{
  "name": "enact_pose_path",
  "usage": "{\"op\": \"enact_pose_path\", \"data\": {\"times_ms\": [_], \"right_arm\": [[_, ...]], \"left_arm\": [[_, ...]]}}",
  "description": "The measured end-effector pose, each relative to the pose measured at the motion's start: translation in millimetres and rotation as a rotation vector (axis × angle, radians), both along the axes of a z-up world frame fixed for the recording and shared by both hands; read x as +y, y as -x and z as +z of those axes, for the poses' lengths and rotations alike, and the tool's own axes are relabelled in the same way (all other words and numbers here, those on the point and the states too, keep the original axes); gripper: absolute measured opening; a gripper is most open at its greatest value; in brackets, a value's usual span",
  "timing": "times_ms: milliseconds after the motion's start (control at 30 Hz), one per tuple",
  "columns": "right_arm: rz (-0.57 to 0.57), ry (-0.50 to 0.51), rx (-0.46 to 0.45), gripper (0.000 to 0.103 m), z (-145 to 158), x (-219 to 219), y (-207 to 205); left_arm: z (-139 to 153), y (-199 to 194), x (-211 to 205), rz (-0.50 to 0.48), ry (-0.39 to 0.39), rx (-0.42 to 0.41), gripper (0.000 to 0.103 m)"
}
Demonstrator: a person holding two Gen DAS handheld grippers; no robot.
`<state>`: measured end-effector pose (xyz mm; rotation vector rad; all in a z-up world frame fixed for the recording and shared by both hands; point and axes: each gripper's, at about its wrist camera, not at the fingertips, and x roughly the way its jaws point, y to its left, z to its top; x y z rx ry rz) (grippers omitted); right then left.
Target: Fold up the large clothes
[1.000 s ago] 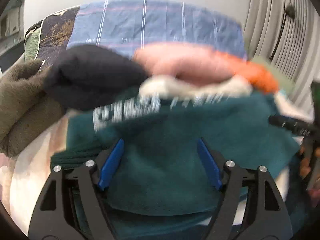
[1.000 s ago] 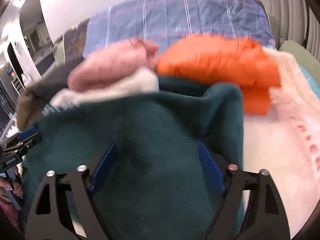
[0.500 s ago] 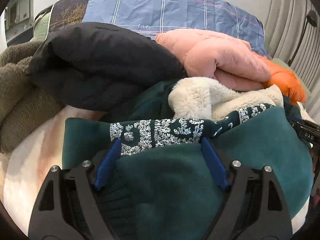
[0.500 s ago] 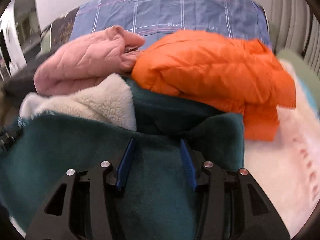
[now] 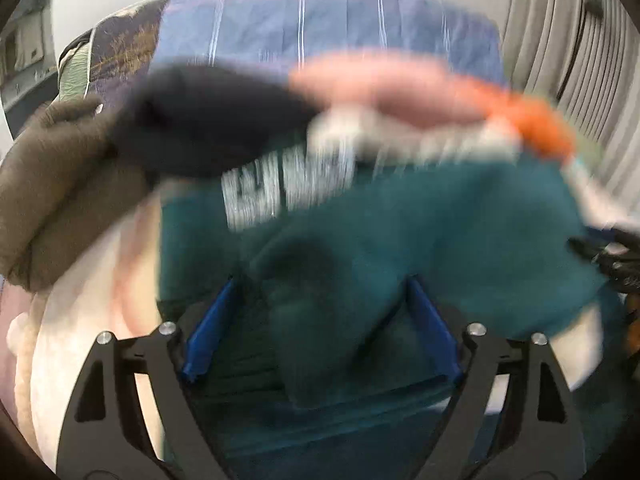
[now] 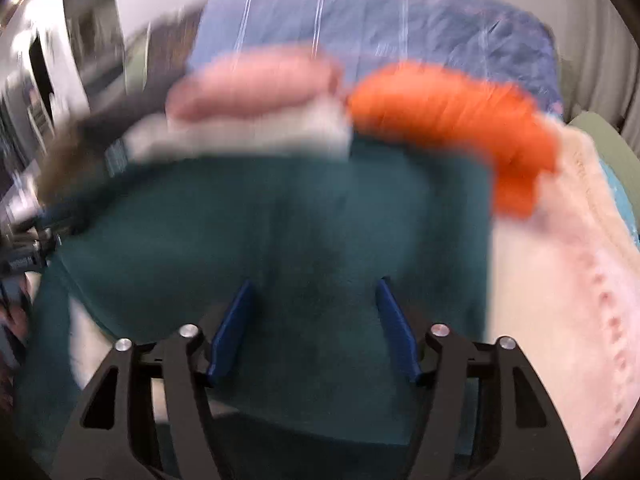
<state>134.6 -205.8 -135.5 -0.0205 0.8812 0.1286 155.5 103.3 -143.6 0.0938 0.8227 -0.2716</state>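
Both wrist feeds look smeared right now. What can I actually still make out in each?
Left wrist: heavy motion blur; the green fleece, its white lettering unreadable, and the left gripper frame stays sharp. Right wrist: same smear across the orange jacket and pink jacket; right gripper crisp, jaws apart.

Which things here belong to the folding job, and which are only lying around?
In the job:
- dark green fleece garment
- left gripper, open, fleece between its fingers
- right gripper, open, over the same fleece

Lying about:
- orange puffer jacket
- pink quilted jacket
- black jacket
- olive fleece
- blue plaid pillow
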Motion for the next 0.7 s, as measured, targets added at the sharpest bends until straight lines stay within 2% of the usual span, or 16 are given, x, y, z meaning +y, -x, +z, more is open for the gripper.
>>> {"op": "enact_pose_path", "data": {"times_ms": [67, 133, 233, 300, 367, 433, 500, 567, 700], "right_arm": [[-0.024, 0.017, -0.035, 0.076, -11.2, 1.2, -1.6], [-0.035, -0.033, 0.009, 0.076, -4.8, -5.7, -6.8], [-0.03, -0.07, 0.002, 0.076, 0.4, -13.5, 2.0], [-0.061, -0.082, -0.003, 0.076, 16.0, -15.4, 23.9], [-0.015, -0.103, -0.028, 0.076, 29.6, -10.4, 51.2], [0.043, -0.071, -0.076, 0.076, 44.5, -7.9, 87.7], [0.047, -0.054, -0.104, 0.076, 52.6, -15.5, 116.8], [0.013, -0.061, -0.112, 0.076, 54.3, -34.6, 139.9], [-0.176, -0.101, -0.064, 0.076, 42.0, -96.1, 178.1]], "left_arm": [[-1.3, 0.6, -1.8, 0.003, -0.003, -0.016, 0.089], [2.1, -1.7, -1.0, 0.009, 0.0, 0.001, 0.089], [10.1, 7.8, 0.6, 0.022, -0.006, -0.023, 0.087], [27.6, 21.2, 1.6, 0.032, 0.003, -0.037, 0.086], [44.1, 45.3, 2.2, -0.004, 0.014, -0.072, 0.087], [59.4, 73.9, 9.3, -0.034, 0.0, -0.102, 0.089], [65.7, 97.8, 23.0, -0.048, 0.013, -0.111, 0.09], [64.4, 122.1, 44.8, -0.038, 0.028, -0.097, 0.091], [42.2, 148.6, 83.8, 0.026, 0.027, 0.018, 0.091]]}}
